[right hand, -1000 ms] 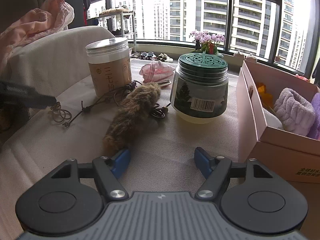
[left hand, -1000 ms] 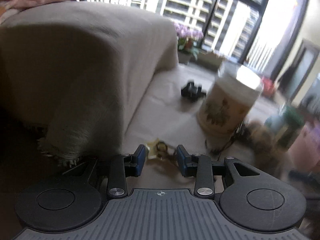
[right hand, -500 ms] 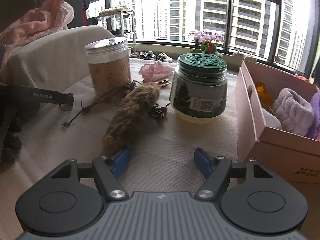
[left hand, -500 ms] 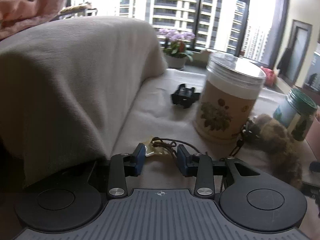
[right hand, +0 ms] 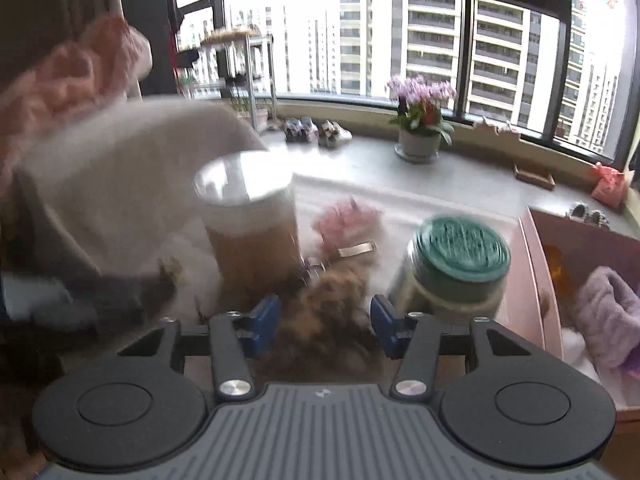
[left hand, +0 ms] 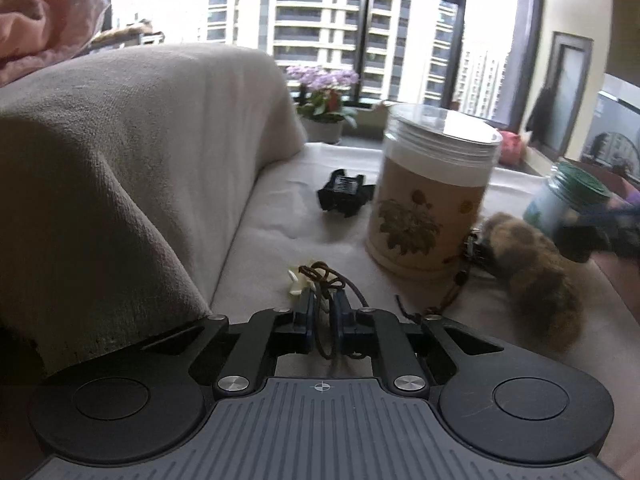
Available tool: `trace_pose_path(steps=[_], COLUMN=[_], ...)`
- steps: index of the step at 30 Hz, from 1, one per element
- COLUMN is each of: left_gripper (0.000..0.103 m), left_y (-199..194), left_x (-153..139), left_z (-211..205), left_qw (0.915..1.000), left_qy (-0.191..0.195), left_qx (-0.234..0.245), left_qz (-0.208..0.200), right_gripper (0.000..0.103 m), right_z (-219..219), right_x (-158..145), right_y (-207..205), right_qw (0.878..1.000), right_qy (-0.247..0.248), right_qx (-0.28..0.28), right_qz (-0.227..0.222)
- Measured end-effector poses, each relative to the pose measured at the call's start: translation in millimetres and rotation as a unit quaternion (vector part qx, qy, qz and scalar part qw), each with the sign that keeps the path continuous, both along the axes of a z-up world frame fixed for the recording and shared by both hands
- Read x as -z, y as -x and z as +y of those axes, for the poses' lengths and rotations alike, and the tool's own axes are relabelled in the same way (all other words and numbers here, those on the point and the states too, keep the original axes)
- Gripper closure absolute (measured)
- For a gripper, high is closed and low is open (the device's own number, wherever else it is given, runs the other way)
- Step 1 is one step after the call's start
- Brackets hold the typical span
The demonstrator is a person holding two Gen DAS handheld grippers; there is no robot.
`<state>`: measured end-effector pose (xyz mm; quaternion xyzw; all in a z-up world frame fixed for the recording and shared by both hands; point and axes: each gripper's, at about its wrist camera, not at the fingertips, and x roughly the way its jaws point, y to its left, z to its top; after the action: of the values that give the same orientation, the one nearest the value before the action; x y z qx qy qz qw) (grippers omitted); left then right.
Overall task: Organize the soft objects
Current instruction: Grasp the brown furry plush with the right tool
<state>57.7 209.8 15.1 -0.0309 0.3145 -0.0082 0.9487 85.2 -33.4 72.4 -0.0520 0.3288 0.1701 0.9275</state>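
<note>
On the cloth-covered desk [left hand: 272, 216], left to right: one left hand-held gripper [left hand: 321, 304] clamped on a brown cord [left hand: 326, 276], two jars, one fur piece [right hand: 328, 300] between the closing jaws of the right hand-held gripper [right hand: 324, 320], and one pink box [right hand: 536, 280] at the right edge.

The furry toy [left hand: 536, 272] is mottled brown and tan. The cord [left hand: 332, 280] is dark brown beside a cream-white charm [left hand: 295, 284]. The tall jar [left hand: 432, 200] is beige with a brown flower print and a clear lid. The smaller jar [right hand: 460, 268] has a green patterned lid. The box [right hand: 536, 280] is pink, holding a lilac plush item [right hand: 608, 316].
</note>
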Motion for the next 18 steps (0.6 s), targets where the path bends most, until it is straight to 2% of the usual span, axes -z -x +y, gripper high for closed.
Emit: trace_pose_path(steps=[3, 6, 8, 10, 11, 12, 15, 18], left_gripper=[0.091, 0.091, 0.091, 0.091, 0.091, 0.091, 0.091, 0.091], left_y=[-2, 1, 2, 0, 0, 0, 1, 3], left_x=[1, 2, 2, 2, 3, 3, 2, -6], left_z=[-5, -11, -15, -15, -13, -11, -9, -8], left_qw=[0.9998, 0.9993, 0.9987, 0.9988, 0.9989, 0.9989, 0.9988, 0.9986], left_qy=[-0.004, -0.016, -0.023, -0.021, -0.015, -0.011, -0.005, -0.002], left_qx=[0.016, 0.032, 0.04, 0.042, 0.043, 0.044, 0.045, 0.046], left_qz=[-0.006, -0.013, -0.019, -0.015, -0.014, -0.013, -0.016, -0.025], right_gripper=[0.053, 0.06, 0.06, 0.068, 0.081, 0.088, 0.091, 0.091], right_z=[11, 21, 29, 35, 36, 38, 34, 26], right_x=[7, 20, 26, 30, 30, 28, 9, -28], right_y=[-16, -31, -39, -45, -46, -46, -40, -33], right_qw=[0.999, 0.997, 0.996, 0.995, 0.994, 0.994, 0.997, 0.999], right_qy=[0.021, 0.05, 0.06, 0.066, 0.065, 0.064, 0.044, 0.012], right_qx=[0.009, 0.022, 0.014, 0.009, 0.007, 0.002, -0.012, -0.021], right_qz=[0.026, 0.047, 0.064, 0.079, 0.082, 0.084, 0.07, 0.039])
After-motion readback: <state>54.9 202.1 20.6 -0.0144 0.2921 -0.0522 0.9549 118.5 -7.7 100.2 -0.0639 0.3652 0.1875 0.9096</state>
